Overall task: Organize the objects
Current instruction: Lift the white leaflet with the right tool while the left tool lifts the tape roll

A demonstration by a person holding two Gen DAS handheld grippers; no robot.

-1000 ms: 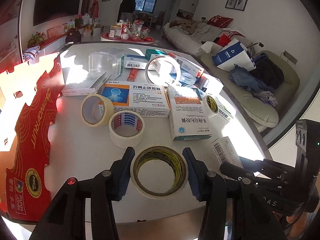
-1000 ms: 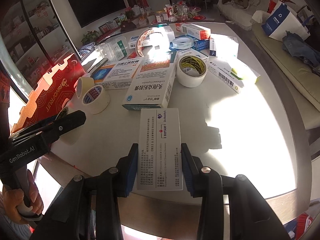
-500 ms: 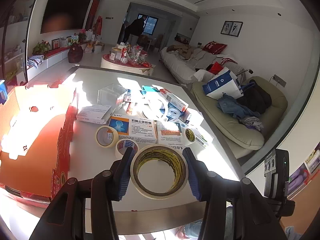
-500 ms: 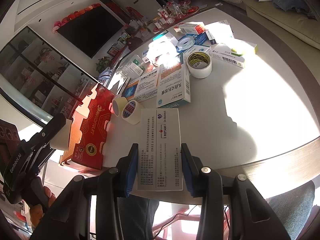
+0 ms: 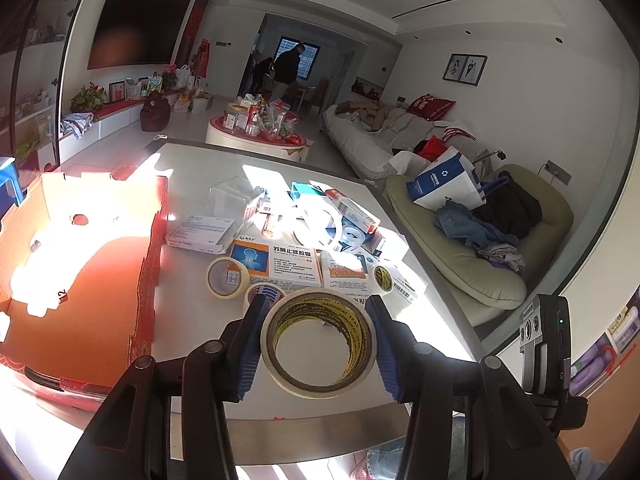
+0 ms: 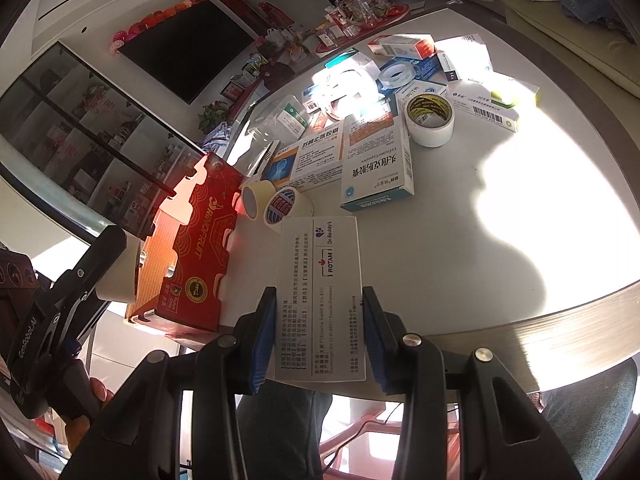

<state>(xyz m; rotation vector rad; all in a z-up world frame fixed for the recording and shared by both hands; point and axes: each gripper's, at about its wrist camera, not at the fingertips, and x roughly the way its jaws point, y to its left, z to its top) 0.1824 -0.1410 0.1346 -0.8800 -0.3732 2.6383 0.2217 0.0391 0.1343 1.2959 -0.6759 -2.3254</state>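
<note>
In the left wrist view, the open red cardboard box (image 5: 86,264) fills the table's (image 5: 192,324) 9 o'clock side, its sunlit inside bare. From there toward 12 o'clock lie a flat white tablet box (image 5: 200,232), a beige tape roll (image 5: 226,278) on its side, a printed blue-and-red tape roll (image 5: 262,295) and a white medicine box with a blue throat picture (image 5: 276,262). At 6 o'clock the left gripper (image 5: 318,342) pinches a yellow-lined tape roll (image 5: 318,344) by its outer rim, both blue pads pressed on it, the roll held clear above the table. In the right wrist view, the same red box (image 6: 192,256) sits at 9 o'clock, with the left gripper (image 6: 100,264) and its roll beyond the box's near corner. At 6 o'clock the right gripper (image 6: 318,328) is clamped on a white leaflet-printed carton (image 6: 320,300) at its long edges, lifted over the table's near edge. Toward 1 o'clock a white tape roll with yellow lining (image 6: 430,120) stands beside a teal-edged capsule box (image 6: 376,164).
</note>
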